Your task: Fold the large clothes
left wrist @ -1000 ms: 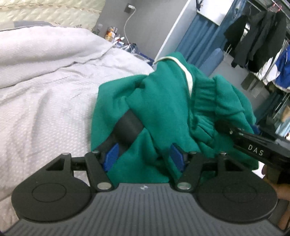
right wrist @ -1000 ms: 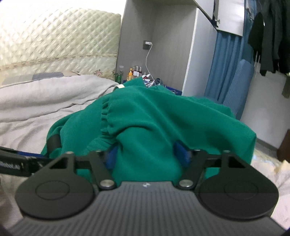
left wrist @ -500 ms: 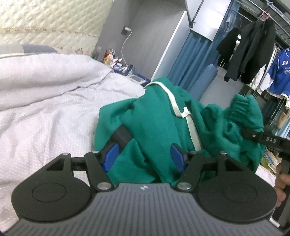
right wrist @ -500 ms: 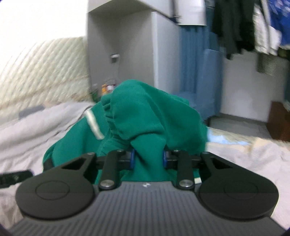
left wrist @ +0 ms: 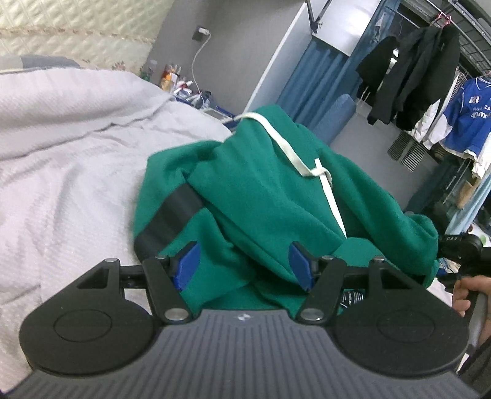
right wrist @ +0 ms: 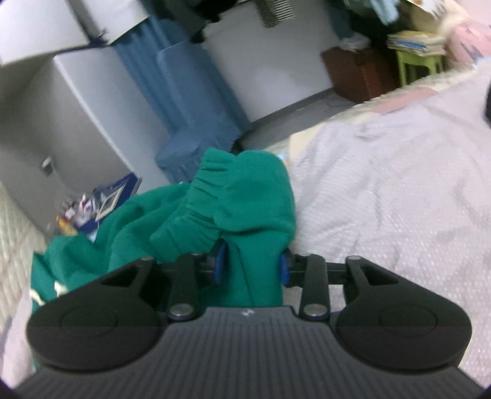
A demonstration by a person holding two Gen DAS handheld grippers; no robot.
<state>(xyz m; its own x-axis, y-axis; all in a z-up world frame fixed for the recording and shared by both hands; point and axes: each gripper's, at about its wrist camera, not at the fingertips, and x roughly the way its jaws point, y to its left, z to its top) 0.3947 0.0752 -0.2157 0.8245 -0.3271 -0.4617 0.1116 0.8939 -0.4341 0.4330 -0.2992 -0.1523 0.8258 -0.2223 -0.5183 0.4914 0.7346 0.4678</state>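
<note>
Green fleece fills my left wrist view: the sweatshirt [left wrist: 276, 196], white drawstring across it, heaped at the bed [left wrist: 61, 159] edge. My left gripper [left wrist: 244, 265] pinches a thick fold. "DAS" shows on my right gripper [left wrist: 454, 242]; a blue jersey [left wrist: 466, 119] reads "40". Right wrist view: the right gripper's [right wrist: 251, 268] jaws are opening, cuff fabric [right wrist: 245, 196] between them.

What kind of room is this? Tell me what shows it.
Most likely a bedroom: a bed with a quilted headboard, a cluttered bedside table, and jackets on a clothes rack.
</note>
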